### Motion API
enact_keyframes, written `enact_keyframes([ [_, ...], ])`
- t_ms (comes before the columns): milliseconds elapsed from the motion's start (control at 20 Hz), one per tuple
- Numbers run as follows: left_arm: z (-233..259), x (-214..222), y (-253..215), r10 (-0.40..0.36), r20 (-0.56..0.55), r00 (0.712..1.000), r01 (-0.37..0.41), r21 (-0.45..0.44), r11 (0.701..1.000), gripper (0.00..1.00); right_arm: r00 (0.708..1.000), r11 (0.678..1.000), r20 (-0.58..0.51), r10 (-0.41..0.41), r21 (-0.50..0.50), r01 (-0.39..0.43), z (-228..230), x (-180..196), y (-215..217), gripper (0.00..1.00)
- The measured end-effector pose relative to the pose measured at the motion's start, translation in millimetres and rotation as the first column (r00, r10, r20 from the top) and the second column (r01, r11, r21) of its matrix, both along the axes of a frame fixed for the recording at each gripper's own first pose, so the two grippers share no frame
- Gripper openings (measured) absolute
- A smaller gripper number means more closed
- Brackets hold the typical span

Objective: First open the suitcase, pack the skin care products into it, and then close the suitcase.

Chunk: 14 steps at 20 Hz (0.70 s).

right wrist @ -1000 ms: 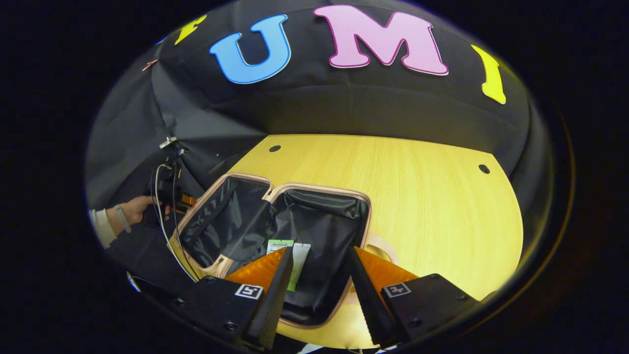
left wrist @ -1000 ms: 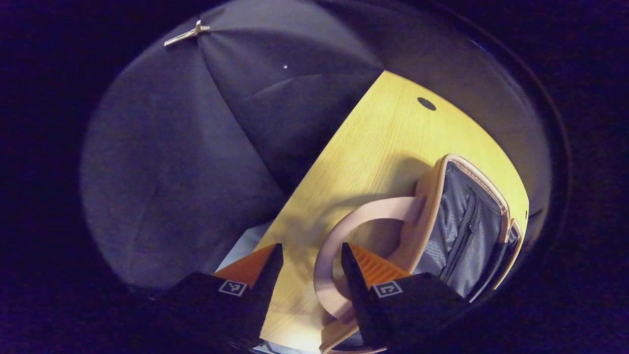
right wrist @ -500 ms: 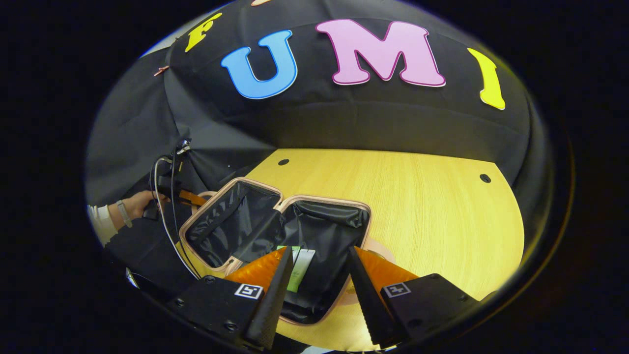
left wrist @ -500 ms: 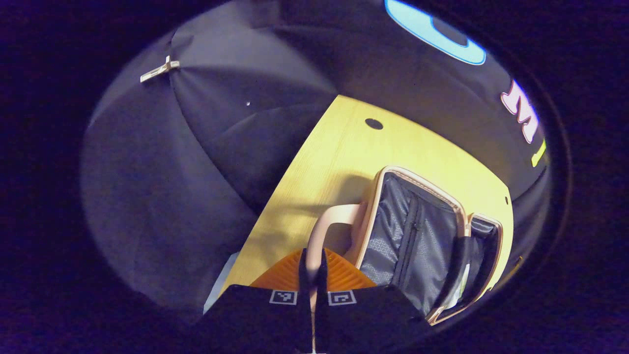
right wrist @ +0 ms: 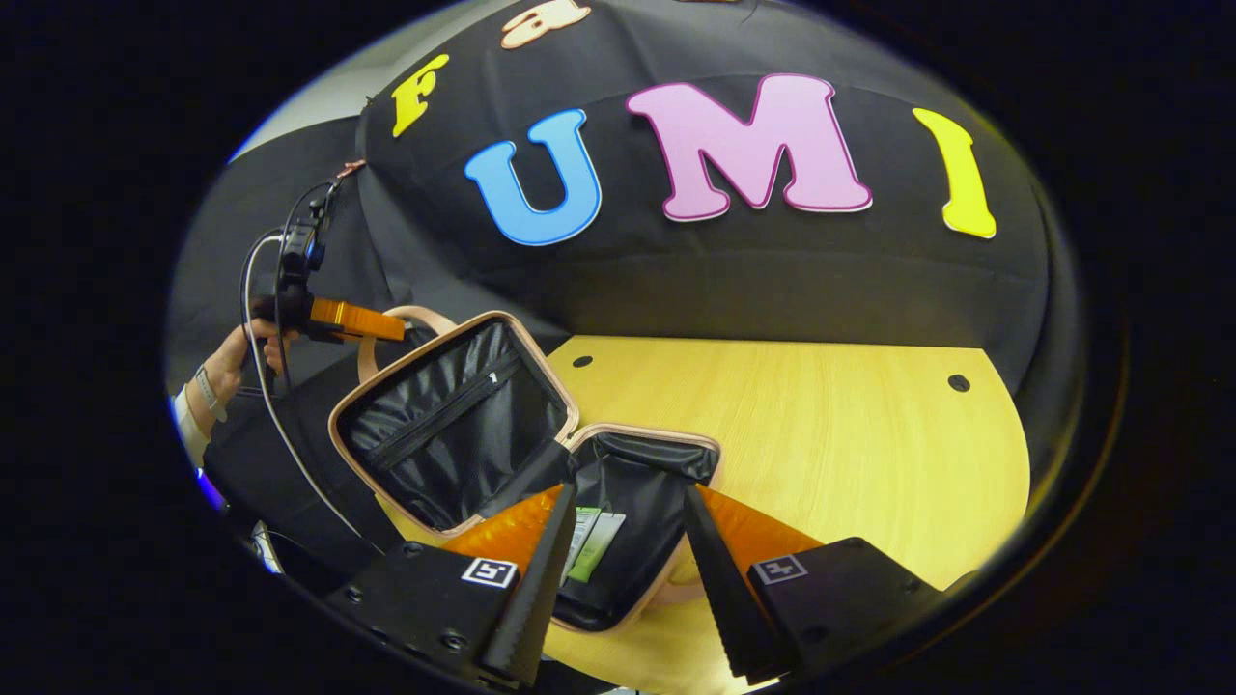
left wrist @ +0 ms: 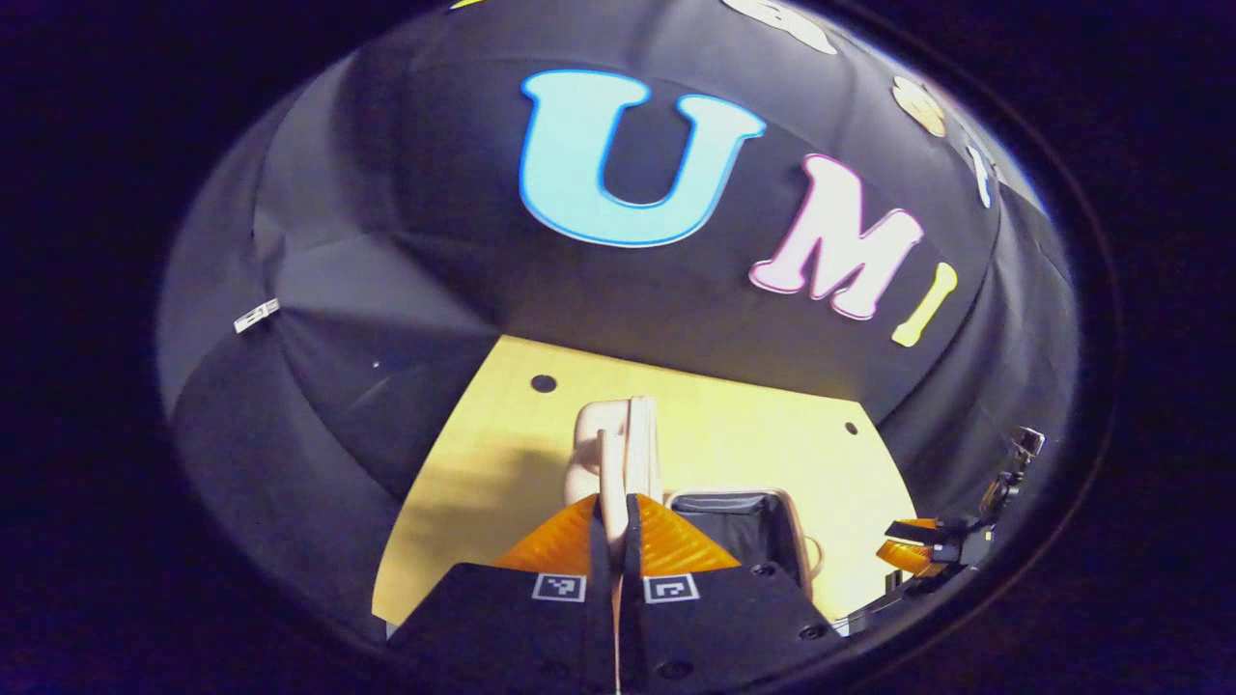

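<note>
The pink suitcase [right wrist: 555, 425] lies open on the wooden table [right wrist: 830, 434], its lid [right wrist: 454, 425] tilted up at an angle, showing black lining and a zip pocket. My left gripper [left wrist: 614, 521] is shut on the lid's pink handle [left wrist: 610, 449]; from the right gripper view it [right wrist: 386, 328] sits at the lid's top edge, held by a hand [right wrist: 232, 352]. In the base [right wrist: 637, 483] lie green and white skin care packets [right wrist: 591, 536]. My right gripper [right wrist: 623, 541] hangs open over the near rim of the base, holding nothing.
The table has small round holes [right wrist: 957, 383] near its far corners and bare wood to the right of the suitcase. Black cloth walls stand close behind and to the left. Cables [right wrist: 266, 386] hang from the left gripper.
The left gripper went from open beside the handle to shut on it, then lifted the lid from flat on the table to tilted up. The right gripper stayed open over the base.
</note>
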<state>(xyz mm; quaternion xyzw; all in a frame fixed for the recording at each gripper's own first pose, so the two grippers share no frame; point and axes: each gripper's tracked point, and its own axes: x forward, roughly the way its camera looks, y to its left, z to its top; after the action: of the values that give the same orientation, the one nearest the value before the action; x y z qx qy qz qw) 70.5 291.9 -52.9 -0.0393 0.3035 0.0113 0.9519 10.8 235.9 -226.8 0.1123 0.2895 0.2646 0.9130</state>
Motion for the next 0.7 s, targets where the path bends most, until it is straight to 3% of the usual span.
enact_keyframes([
  [200, -17, 3, -121, -0.178, -0.017, 0.984, 0.179, 0.035, 0.983, 0.07, 0.998, 1.000, 0.051, -0.028, -0.002, 0.028, 19, -18, -50, 0.73],
  [450, -121, 21, -226, -0.289, -0.144, 0.946, 0.286, -0.041, 0.957, 0.08, 0.992, 0.995, 0.074, -0.100, -0.023, 0.102, 27, -50, -122, 0.73],
  [600, -211, 23, -243, -0.289, -0.267, 0.919, 0.263, -0.130, 0.956, 0.08, 0.985, 0.986, 0.061, -0.159, -0.042, 0.161, 19, -75, -163, 0.73],
  [700, -253, 25, -234, -0.245, -0.339, 0.908, 0.215, -0.124, 0.969, 0.09, 0.978, 0.977, 0.048, -0.202, -0.065, 0.205, 13, -90, -192, 0.73],
])
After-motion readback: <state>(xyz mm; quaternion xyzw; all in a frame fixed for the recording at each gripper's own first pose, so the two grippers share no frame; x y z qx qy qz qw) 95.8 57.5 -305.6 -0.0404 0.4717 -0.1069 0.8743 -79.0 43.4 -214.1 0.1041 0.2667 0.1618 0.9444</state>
